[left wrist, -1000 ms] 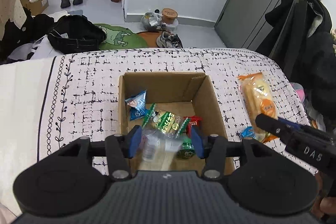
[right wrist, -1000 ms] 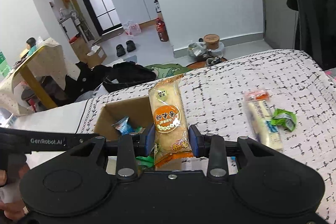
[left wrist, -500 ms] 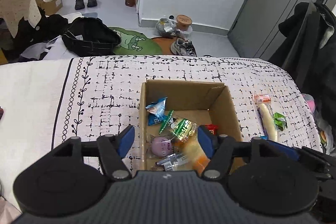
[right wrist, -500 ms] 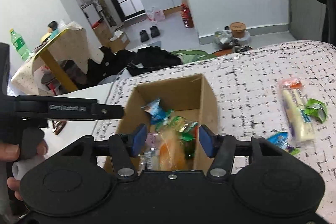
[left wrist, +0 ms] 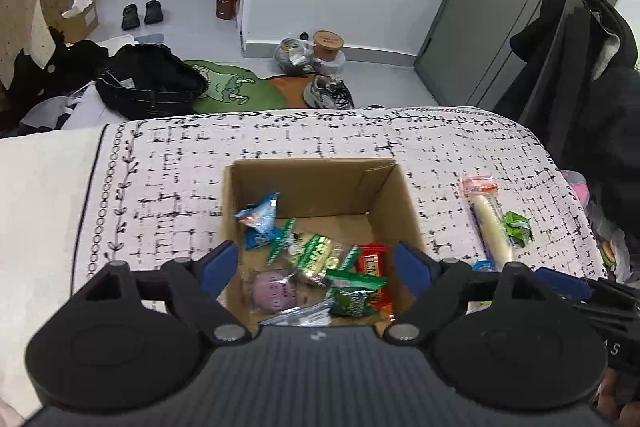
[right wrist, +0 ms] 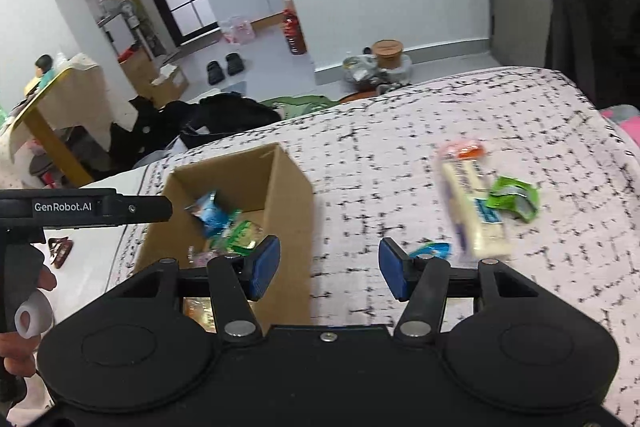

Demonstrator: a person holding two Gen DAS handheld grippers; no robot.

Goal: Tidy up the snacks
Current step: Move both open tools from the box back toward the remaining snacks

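An open cardboard box (left wrist: 320,179) (right wrist: 288,187) stands on the patterned cloth and holds several snack packets, among them a blue one (left wrist: 258,219), a green one (left wrist: 354,293) and a red one (left wrist: 372,263). My left gripper (left wrist: 316,263) is open and empty above the box's near side. My right gripper (right wrist: 328,267) is open and empty, just right of the box. A long pale snack stick (right wrist: 474,211) (left wrist: 490,223), a green packet (right wrist: 514,197) (left wrist: 518,227) and a small blue packet (right wrist: 430,251) lie on the cloth to the right.
The cloth-covered surface (left wrist: 168,179) ends at its far edge in front of a floor with a black bag (left wrist: 148,79), shoes and jars. Dark coats (left wrist: 580,75) hang at the right. A small table (right wrist: 52,107) stands far left.
My right gripper opened and let the orange bread packet go into the box, then swung right toward the loose snacks. My left gripper opened, released its clear packet into the box and drew back.
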